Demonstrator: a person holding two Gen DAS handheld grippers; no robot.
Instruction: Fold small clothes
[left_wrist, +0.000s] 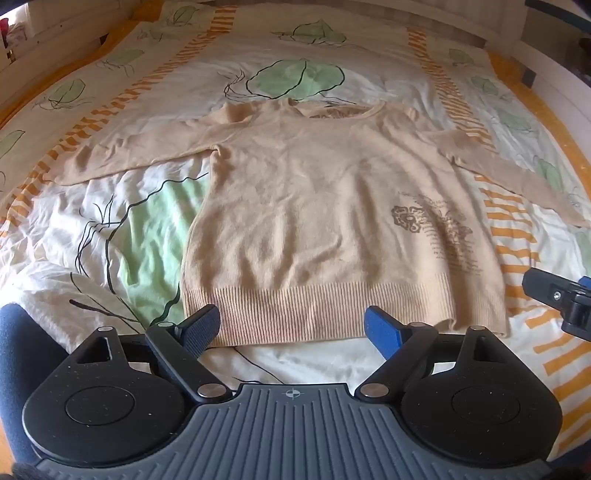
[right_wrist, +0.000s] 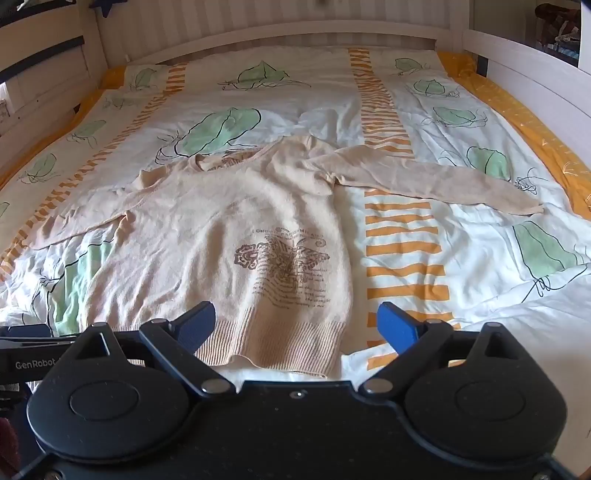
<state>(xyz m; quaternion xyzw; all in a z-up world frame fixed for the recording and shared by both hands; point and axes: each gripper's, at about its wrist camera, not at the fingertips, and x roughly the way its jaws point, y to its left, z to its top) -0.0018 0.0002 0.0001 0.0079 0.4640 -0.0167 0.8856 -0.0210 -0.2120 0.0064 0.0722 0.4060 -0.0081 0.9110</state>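
While both of my grippers hang over the near edge of the bed, I see the sweater (left_wrist: 325, 206) lying spread flat and face up on the bedspread (left_wrist: 122, 236), unfolded. It is a pale peach knit with long sleeves, its ribbed hem (left_wrist: 332, 306) toward me and its neckline (left_wrist: 340, 110) at the far end. One sleeve (left_wrist: 136, 155) stretches out to the left, the other sleeve (left_wrist: 517, 177) out to the right, both flat on the cover. A brown flower print (left_wrist: 432, 221) sits on the right half of the chest, low down toward the hem.

My left gripper (left_wrist: 291, 326) is released: its two fingers stand wide apart, holding nothing, with the left part of the hem showing between them. I cannot tell whether the fingertips (left_wrist: 205, 321) touch the cloth or float just above it. Off at the right edge of this view I catch a piece of my right gripper (left_wrist: 561, 299), near the hem's right corner.

From the right wrist view, my right gripper (right_wrist: 297, 323) is likewise spread wide with nothing in it, and the right corner of the hem (right_wrist: 280, 343) lies between its fingers. The bedspread (right_wrist: 480, 280), white with green leaves and orange striped bands, is creased around the sweater (right_wrist: 207, 229). A white bed frame (right_wrist: 280, 33) runs along the far side.
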